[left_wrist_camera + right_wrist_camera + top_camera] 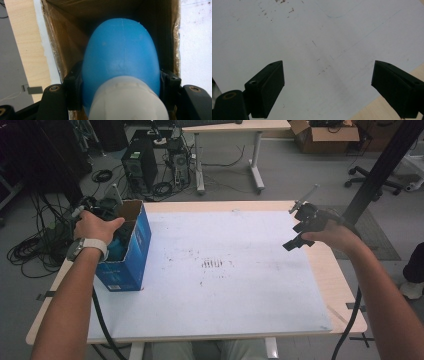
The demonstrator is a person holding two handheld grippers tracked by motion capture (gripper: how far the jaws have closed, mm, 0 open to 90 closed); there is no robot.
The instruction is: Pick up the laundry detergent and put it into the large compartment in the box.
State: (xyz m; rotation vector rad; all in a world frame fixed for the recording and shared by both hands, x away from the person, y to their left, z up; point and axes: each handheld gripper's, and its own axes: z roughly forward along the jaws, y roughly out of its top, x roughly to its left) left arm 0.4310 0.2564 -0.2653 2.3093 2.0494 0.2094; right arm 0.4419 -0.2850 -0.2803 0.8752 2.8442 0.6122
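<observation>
A blue plastic bottle [121,57] with a white cap [126,100] points down into an open blue cardboard box [131,251] at the table's left edge. My left gripper [120,86] is shut on the bottle near its neck, both jaws pressed to its sides. In the high view my left hand [95,226] holds that gripper over the box opening, where the bottle [118,248] shows as a blue patch. My right gripper [328,86] hangs open above the white sheet [220,270] near the table's right edge, nothing between its jaws; in the high view it [291,245] sits at the right.
The box's brown inner walls [63,47] close in around the bottle. The wooden table edge [330,275] borders the white sheet on the right. Beyond the table are computer towers [140,167], cables, another desk [230,127] and an office chair [372,177].
</observation>
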